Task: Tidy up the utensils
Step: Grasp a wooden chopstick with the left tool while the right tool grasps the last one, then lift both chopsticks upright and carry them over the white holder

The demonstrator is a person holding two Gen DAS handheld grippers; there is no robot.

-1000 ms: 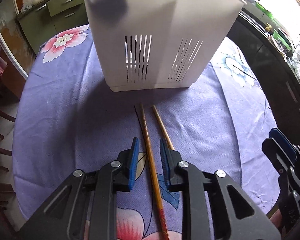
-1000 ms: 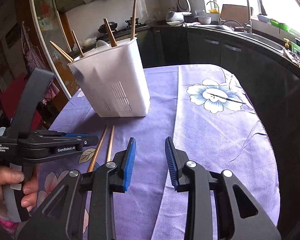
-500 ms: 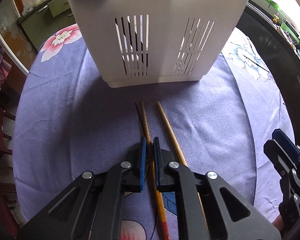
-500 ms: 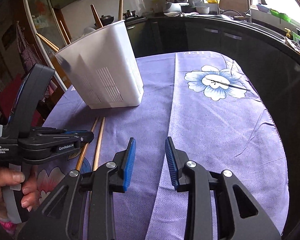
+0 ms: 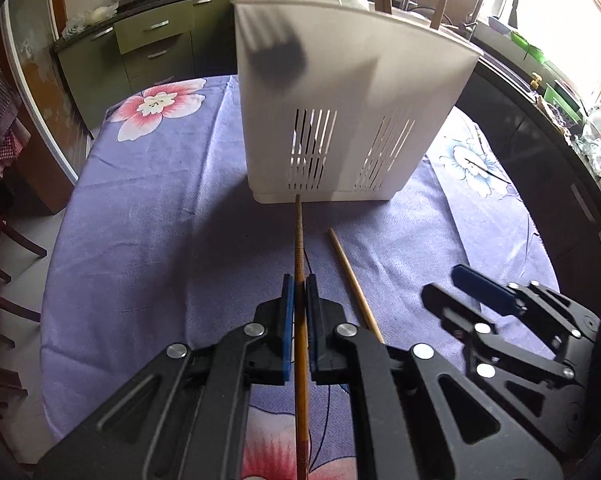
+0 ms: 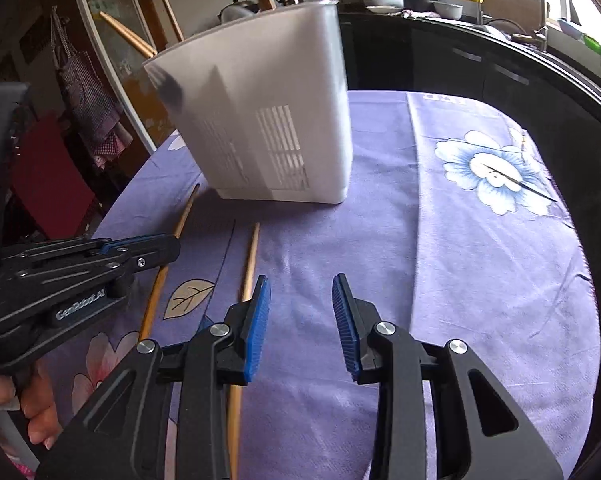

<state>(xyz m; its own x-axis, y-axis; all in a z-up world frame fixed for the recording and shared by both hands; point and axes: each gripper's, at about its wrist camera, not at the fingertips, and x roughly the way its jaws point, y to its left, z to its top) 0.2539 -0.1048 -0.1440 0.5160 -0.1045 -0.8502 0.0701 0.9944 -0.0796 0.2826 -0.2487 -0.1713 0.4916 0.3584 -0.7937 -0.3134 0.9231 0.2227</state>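
On worktop [image 5: 148,208]: white utensil caddy [image 5: 340,92], several chopsticks already standing inside.
Left claw [image 5: 299,300]: clenched on one chopstick [image 5: 299,240], tip nr caddy base.
Right claw [image 6: 300,312]: released, empty.
Left to do: 2nd chopstick [image 6: 249,264] on cloth.

We lose the held chopstick's [image 5: 299,248] lower end past the bottom edge, the chopsticks [image 5: 440,4] standing in the white holder [image 5: 352,92] cut off by the top edge, what casts the dark shadow inside the holder hidden by its wall, the second chopstick [image 6: 249,264] partly behind the right tool [image 6: 300,304].
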